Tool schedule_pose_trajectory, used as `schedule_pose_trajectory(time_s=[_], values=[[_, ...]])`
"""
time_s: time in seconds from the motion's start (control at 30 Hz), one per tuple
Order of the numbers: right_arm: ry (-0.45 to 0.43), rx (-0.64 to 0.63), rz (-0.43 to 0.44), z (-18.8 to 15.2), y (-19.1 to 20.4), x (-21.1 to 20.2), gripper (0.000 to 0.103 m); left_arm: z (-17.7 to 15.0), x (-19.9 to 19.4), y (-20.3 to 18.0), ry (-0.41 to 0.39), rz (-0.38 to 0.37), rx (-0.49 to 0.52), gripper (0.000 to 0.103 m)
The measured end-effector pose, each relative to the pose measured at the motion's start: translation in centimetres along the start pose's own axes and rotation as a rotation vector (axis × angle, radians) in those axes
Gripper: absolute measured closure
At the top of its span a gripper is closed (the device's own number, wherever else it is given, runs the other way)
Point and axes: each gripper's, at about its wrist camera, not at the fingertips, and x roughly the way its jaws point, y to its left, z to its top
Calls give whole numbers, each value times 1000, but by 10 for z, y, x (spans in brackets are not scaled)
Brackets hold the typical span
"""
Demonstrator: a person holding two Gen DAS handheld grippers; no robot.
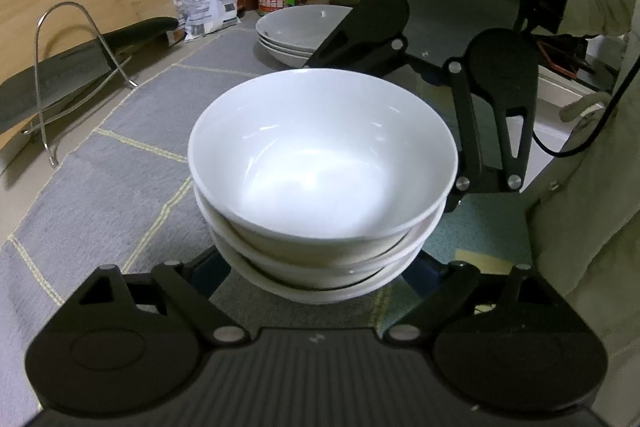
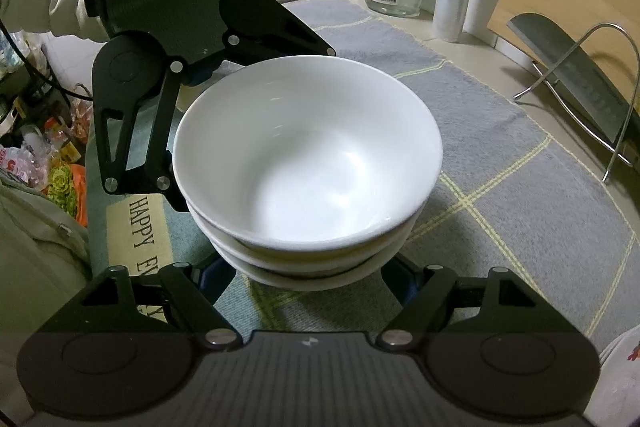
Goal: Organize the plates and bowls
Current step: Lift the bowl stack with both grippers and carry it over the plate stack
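Currently: stack of three nested white ceramic bowls [image 1: 320, 183] mid grey checked mat [image 1: 132, 115], stack of shallow white plates [image 1: 296, 31] toward far edge. Left gripper [image 1: 316, 279], right gripper [image 2: 312, 275] clamped on lowest bowl from opposite sides, likely sharing load for lift.

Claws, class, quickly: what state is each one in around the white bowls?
Left claw: closed on the stack of three white ceramic bowls.
Right claw: closed on the same stack from the opposite side.
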Motion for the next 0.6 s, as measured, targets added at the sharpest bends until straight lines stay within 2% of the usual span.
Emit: schedule_pose_trajectory(time_s=[0.23, 0.6], values=[[7, -23, -13, 2, 2, 1, 18, -1, 2, 6, 0, -36, 7, 13], [18, -42, -12, 4, 3, 1, 19, 0, 1, 6, 5, -40, 23, 14]])
